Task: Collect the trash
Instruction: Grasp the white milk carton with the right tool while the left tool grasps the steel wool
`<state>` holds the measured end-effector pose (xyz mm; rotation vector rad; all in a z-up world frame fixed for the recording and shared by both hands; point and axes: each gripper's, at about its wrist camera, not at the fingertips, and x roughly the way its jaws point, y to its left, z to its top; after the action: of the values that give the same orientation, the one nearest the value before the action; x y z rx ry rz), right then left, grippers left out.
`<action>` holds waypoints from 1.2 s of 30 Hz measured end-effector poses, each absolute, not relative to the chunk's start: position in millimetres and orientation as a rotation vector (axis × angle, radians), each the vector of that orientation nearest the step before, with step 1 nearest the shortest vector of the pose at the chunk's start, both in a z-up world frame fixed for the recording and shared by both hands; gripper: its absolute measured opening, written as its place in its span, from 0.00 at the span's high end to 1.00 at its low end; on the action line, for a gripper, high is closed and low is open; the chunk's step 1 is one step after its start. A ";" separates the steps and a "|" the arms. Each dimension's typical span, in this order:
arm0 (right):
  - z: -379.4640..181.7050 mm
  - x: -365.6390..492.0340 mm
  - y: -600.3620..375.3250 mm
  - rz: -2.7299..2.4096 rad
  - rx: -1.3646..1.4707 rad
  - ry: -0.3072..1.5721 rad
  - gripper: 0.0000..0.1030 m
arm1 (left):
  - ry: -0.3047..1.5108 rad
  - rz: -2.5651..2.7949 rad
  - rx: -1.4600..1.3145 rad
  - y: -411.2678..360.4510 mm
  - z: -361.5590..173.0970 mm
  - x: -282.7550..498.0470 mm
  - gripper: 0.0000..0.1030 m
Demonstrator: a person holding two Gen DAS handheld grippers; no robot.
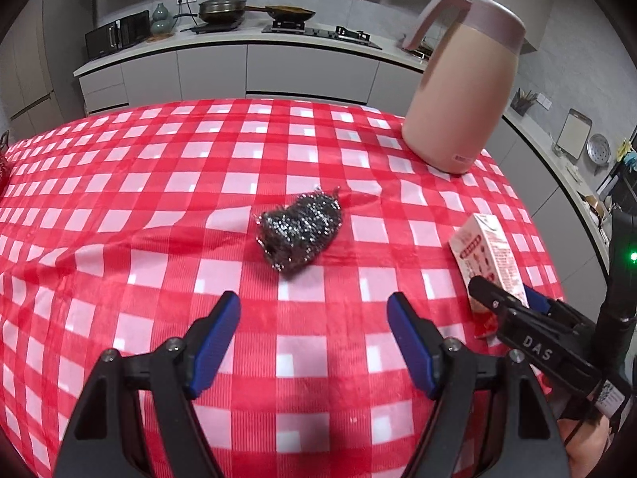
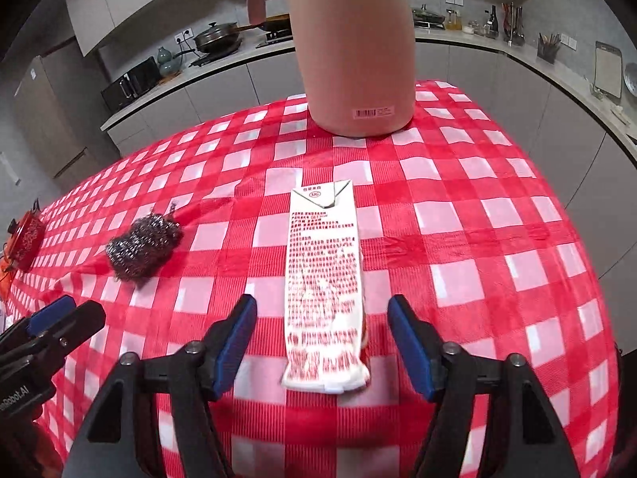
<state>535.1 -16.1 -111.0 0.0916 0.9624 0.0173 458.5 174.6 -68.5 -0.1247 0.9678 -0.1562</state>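
Straddling the carton [image 2: 324, 279] lying flat at twelve o'clock, your right gripper [image 2: 322, 342] gapes wide like the empty left gripper [image 1: 314, 342]; pinch its light, crushable long sides gently.

One steel wool scrubber [image 1: 299, 232], centre of table. One flattened carton [image 2: 324, 286], near right. One pink thermos jug [image 1: 462, 83], far right. One red object [image 2: 24, 239], far left edge. Two grippers: left gripper [image 1: 314, 332], right gripper [image 2: 322, 336].
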 end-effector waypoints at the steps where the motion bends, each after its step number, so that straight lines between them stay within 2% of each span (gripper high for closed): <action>1: -113.5 537.7 -14.9 0.018 0.084 0.969 0.54 | 0.971 -0.157 -0.124 174.6 -69.6 461.1 0.25; 2: -116.2 540.0 -14.2 0.018 0.080 0.977 0.65 | 0.976 -0.158 -0.123 174.6 -71.9 464.3 0.25; 16: -86.8 559.7 -15.8 -0.001 0.101 0.870 0.66 | 0.990 -0.152 -0.111 178.4 -83.5 506.1 0.25; 26: -91.4 578.5 -12.6 0.006 0.108 0.872 0.66 | 1.004 -0.175 -0.106 177.0 -103.9 537.7 0.26; 27: -92.8 579.2 -12.7 0.007 0.109 0.874 0.66 | 1.004 -0.184 -0.109 176.5 -105.4 539.4 0.27; 28: -94.4 580.0 -12.7 0.009 0.111 0.876 0.66 | 1.001 -0.196 -0.114 176.4 -107.3 539.9 0.38; 29: -95.5 580.5 -13.3 0.010 0.112 0.878 0.66 | 1.003 -0.200 -0.109 175.5 -108.9 540.0 0.42; 36: -98.0 579.2 -14.7 0.018 0.112 0.880 0.66 | 0.974 -0.208 -0.119 177.6 -106.3 530.5 0.53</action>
<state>579.2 -14.7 -98.0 0.1121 0.8797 0.0176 530.5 177.6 -106.3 -0.1185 0.9742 -0.2082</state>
